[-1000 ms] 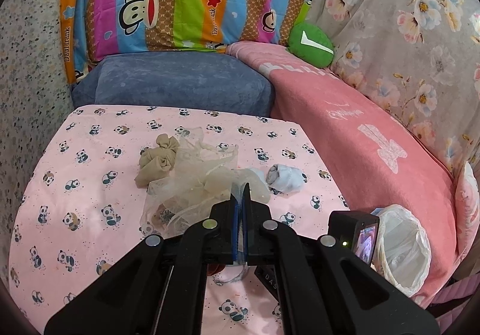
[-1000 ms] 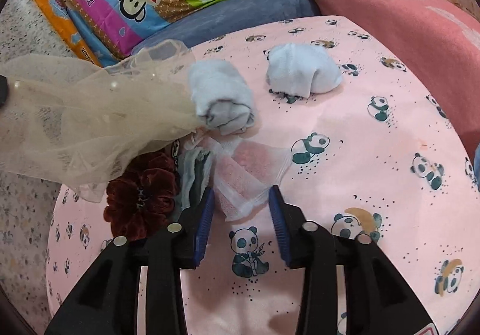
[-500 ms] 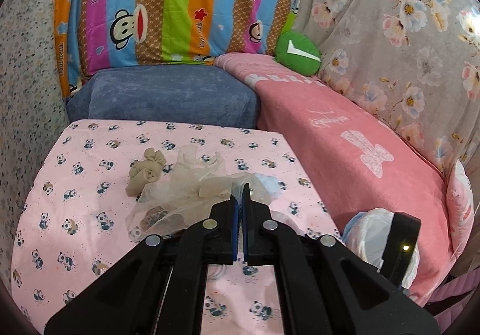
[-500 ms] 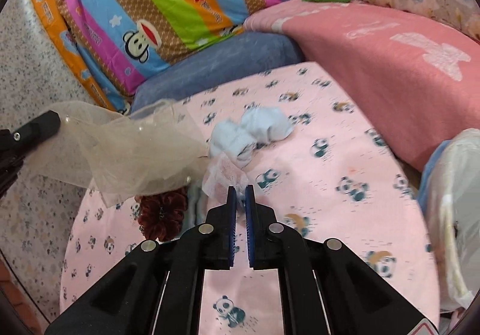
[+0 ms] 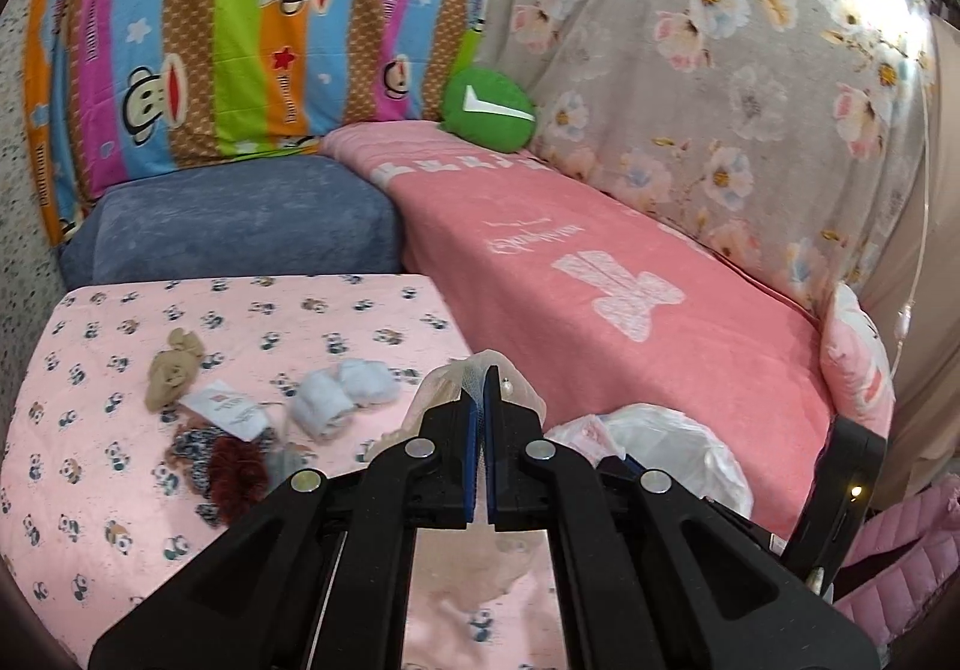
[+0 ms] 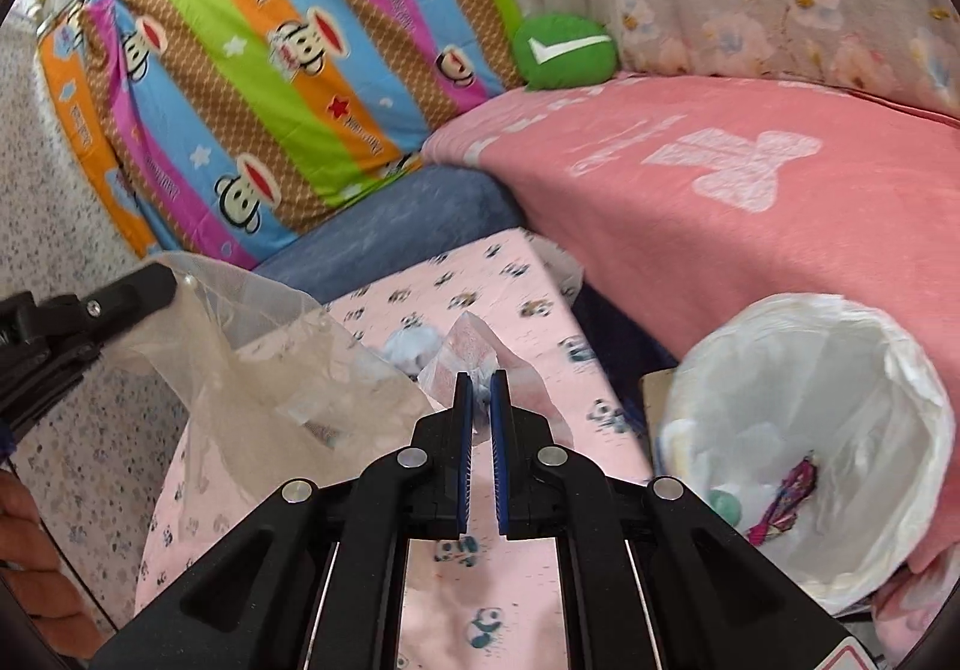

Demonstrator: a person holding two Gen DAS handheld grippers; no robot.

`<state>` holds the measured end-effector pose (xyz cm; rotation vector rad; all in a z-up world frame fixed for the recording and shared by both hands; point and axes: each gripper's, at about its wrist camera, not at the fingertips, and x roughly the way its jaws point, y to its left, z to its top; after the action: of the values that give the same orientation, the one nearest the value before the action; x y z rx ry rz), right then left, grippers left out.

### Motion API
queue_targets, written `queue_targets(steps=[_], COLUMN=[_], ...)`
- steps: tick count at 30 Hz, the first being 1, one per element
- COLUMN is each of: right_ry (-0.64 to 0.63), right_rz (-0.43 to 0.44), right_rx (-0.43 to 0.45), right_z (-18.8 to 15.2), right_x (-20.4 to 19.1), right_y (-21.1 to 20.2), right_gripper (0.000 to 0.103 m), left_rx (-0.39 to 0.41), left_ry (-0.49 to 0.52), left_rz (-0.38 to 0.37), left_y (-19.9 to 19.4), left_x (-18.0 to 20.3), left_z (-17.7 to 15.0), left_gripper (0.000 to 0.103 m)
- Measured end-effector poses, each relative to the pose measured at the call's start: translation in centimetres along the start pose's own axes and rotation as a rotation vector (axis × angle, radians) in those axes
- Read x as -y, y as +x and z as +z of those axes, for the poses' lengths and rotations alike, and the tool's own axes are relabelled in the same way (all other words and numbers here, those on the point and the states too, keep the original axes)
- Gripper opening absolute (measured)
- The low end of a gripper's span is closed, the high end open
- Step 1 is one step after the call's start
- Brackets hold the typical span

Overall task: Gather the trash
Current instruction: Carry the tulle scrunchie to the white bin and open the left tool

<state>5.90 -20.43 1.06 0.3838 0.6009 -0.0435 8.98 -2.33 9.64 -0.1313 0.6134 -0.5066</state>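
My left gripper (image 5: 479, 388) is shut on a beige mesh net (image 5: 447, 388) and holds it up above the panda-print table (image 5: 108, 490). The net also shows in the right wrist view (image 6: 264, 370), hanging from the left gripper (image 6: 150, 280). My right gripper (image 6: 480, 388) is shut on a clear plastic wrapper (image 6: 468, 355), lifted over the table's right side. A white-lined trash bin (image 6: 840, 370) stands to the right of it; it also shows in the left wrist view (image 5: 678, 448).
On the table lie two rolled light-blue socks (image 5: 342, 400), a beige cloth bundle (image 5: 174, 376), a white paper slip (image 5: 225, 409), a dark red scrunchie (image 5: 237, 469) and patterned cloth. A pink-covered sofa (image 5: 600, 274), blue cushion (image 5: 240, 220) and green pillow (image 5: 489, 108) stand behind.
Both grippers lifted and swung right toward the bin. The right gripper closed on the wrapper and raised it. The net came off the table, uncovering the items beneath.
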Motion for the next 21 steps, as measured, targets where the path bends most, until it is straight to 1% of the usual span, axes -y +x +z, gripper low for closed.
queue_targets(steps=[5, 9, 12, 16, 21], right_ry=[0.041, 0.078, 0.105, 0.138, 0.163], right_rz=[-0.047, -0.083, -0.105, -0.132, -0.166], right_rx=[0.069, 0.1, 0.113, 0.121, 0.12], right_z=[1.1, 1.6, 1.7, 1.6, 1.2], right_x=[3.3, 6.1, 8.2, 10.7, 12.9], right_y=[-3.5, -5.4, -6.5, -7.4, -8.1], right_gripper=[0.006, 0.006, 0.006, 0.006, 0.006], left_rx=[-0.021, -0.042, -0.059, -0.072, -0.091], left_ry=[0.04, 0.072, 0.091, 0.121, 0.158], left_rz=[-0.07, -0.117, -0.149, -0.173, -0.216], left_y=[0.9, 1.9, 2.7, 3.6, 4.8], left_x=[4.1, 7.1, 9.1, 11.6, 14.8], left_z=[-0.2, -0.5, -0.7, -0.9, -1.2], left_gripper=[0.001, 0.001, 0.001, 0.001, 0.001])
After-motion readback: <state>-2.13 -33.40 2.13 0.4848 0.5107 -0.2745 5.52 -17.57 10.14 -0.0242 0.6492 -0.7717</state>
